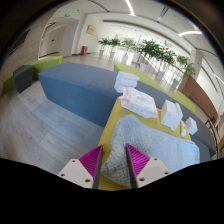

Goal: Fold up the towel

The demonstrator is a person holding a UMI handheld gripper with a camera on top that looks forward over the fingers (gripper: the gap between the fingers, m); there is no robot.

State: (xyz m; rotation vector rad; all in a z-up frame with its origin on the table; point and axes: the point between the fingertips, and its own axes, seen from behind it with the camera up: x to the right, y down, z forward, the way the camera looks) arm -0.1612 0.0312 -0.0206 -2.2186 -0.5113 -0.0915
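Observation:
A light blue-grey towel (160, 148) lies crumpled on a yellow table (113, 122), at its near end. My gripper (113, 163) is above the towel's near left edge. The fingers are open, with the magenta pads (91, 161) apart. Between them show the towel's edge and a strip of the yellow table. I cannot tell whether the fingers touch the cloth. The towel's near part is hidden under the right finger.
Farther along the table lie several white folded cloths (138, 101) and another white item (172, 113). A large blue bench (78, 90) stands left of the table, over a wooden floor (40, 135). A grey chair (22, 78) and potted plants (150, 48) are beyond.

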